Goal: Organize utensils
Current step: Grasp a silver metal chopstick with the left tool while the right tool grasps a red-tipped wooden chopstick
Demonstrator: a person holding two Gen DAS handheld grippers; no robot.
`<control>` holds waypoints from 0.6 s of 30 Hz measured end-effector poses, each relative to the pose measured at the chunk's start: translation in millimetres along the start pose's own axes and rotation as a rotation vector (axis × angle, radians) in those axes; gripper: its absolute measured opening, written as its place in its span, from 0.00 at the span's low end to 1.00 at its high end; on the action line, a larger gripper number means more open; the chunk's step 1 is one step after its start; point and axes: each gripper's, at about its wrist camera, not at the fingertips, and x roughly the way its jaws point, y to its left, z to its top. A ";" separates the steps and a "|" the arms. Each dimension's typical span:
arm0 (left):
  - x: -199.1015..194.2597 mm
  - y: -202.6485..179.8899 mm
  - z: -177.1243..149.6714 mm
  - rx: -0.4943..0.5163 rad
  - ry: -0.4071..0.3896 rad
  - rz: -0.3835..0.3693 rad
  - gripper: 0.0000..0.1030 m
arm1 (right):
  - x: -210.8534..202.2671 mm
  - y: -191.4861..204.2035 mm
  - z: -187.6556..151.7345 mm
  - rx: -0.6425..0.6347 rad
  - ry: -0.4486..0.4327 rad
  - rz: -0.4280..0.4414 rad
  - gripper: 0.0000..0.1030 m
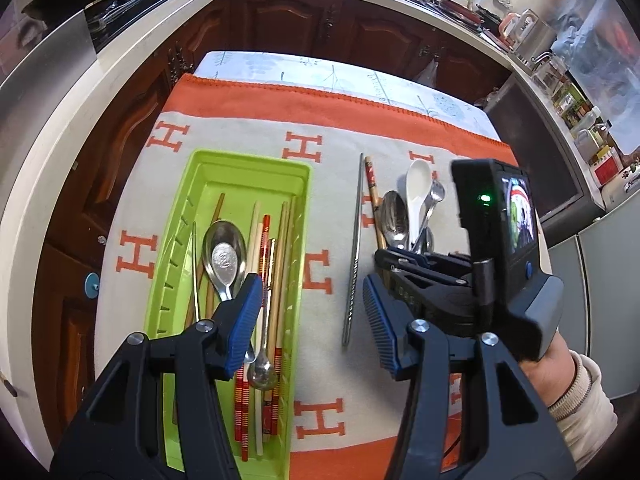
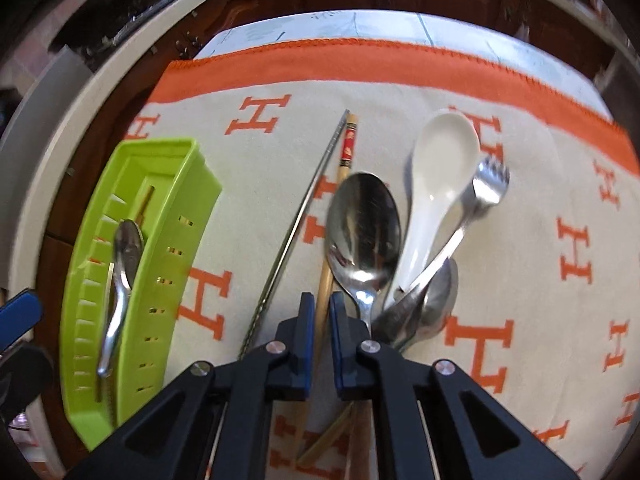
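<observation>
Left hand-held gripper (image 1: 312, 312): jaws spread wide, nothing between pads, hovering. Right hand-held gripper (image 2: 320, 316): jaws nearly closed, narrow gap, angled down low. Right hand (image 1: 552, 372) wrapped on its handle, pale sleeve cuff at wrist.

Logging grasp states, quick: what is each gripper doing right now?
Left gripper: open, empty, above the green tray.
Right gripper: closed on the wooden chopstick.

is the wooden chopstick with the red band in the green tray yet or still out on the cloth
Out. The wooden chopstick lies on the cloth, between the right gripper jaws; green tray sits apart.
</observation>
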 end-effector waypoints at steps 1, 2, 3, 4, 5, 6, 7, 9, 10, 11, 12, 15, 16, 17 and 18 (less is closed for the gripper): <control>0.0 -0.8 1.5 0.001 -0.001 -0.001 0.47 | -0.3 -5.3 -0.9 0.013 0.001 0.023 0.06; 1.1 -1.8 3.9 0.001 0.000 -0.004 0.47 | -0.7 -11.2 -2.6 0.023 -0.002 0.049 0.06; 2.7 -2.7 6.5 -0.001 0.003 -0.008 0.47 | -1.4 -16.3 -4.0 0.035 -0.005 0.078 0.06; 4.9 -4.3 9.3 -0.003 0.007 -0.014 0.45 | -2.8 -20.3 -5.4 0.045 -0.008 0.103 0.06; 6.8 -6.3 11.6 -0.003 0.010 -0.018 0.44 | -5.8 -21.0 -5.7 0.050 -0.013 0.120 0.06; 9.9 -8.9 14.3 -0.001 0.015 -0.024 0.41 | -7.8 -22.1 -5.4 0.052 -0.019 0.141 0.06; 15.2 -12.9 17.7 0.003 0.026 -0.029 0.39 | -10.3 -23.4 -5.5 0.053 -0.028 0.159 0.06; 25.0 -20.6 22.4 0.011 0.046 -0.034 0.37 | -16.6 -29.0 -4.4 0.057 -0.048 0.198 0.06; 29.8 -24.6 24.3 0.017 0.054 -0.033 0.36 | -19.9 -30.2 -4.5 0.058 -0.056 0.212 0.06; 35.6 -28.9 26.1 0.024 0.064 -0.028 0.36 | -27.2 -28.9 -3.2 0.063 -0.063 0.223 0.06; 42.4 -32.9 28.0 0.030 0.074 -0.020 0.36 | -30.3 -31.0 -4.1 0.069 -0.070 0.237 0.06; 64.6 -43.7 31.5 0.049 0.112 0.008 0.32 | -42.1 -39.2 0.7 0.087 -0.093 0.268 0.05; 74.4 -47.9 33.1 0.056 0.129 0.017 0.31 | -50.0 -42.2 -1.5 0.091 -0.100 0.269 0.05; 81.4 -50.2 33.8 0.059 0.143 0.024 0.30 | -53.6 -44.2 -2.7 0.094 -0.106 0.269 0.05; 88.2 -52.4 34.1 0.061 0.154 0.032 0.29 | -54.6 -47.0 -3.0 0.096 -0.108 0.270 0.05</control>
